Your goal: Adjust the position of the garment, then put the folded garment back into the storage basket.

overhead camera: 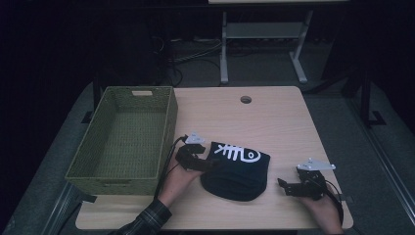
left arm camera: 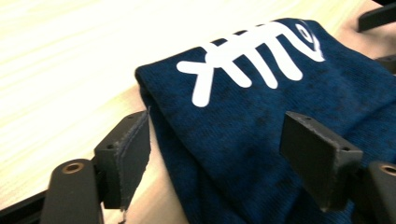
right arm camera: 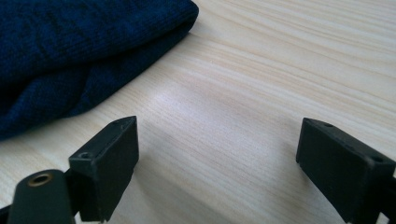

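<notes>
Both sets of jaws stand wide, nothing gripped. Your left gripper (overhead camera: 208,164) straddles the left edge of the folded navy cloth (overhead camera: 237,171) near the table's (overhead camera: 274,117) front edge; right gripper (overhead camera: 286,186) sits apart over bare wood. Bite deep into the fold before lifting. Green basket (overhead camera: 169,127) is just left; clear its rim.
</notes>
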A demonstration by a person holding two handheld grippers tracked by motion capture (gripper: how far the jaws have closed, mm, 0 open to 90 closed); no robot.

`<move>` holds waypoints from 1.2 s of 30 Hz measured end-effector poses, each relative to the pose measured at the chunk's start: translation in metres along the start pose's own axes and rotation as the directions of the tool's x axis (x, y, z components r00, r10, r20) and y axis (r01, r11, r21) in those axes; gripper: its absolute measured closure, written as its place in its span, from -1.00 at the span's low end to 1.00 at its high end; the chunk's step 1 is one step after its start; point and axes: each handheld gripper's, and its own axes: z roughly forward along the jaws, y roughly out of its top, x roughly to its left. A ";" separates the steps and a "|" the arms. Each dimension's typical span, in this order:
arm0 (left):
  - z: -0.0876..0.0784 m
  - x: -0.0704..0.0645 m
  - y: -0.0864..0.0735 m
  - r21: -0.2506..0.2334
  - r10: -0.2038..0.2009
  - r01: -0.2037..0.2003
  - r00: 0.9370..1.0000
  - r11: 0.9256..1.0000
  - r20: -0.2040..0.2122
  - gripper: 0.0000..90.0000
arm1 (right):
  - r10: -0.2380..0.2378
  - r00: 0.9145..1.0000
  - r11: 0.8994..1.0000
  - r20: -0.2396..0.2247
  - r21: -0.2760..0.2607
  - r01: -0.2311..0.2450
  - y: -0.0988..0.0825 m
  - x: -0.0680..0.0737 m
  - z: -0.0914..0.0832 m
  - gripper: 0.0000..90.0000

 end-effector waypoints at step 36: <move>0.026 0.000 -0.018 0.039 -0.011 0.008 0.997 0.999 0.082 0.17 | -0.016 1.000 1.000 0.010 0.011 0.016 0.001 0.000 0.002 -0.78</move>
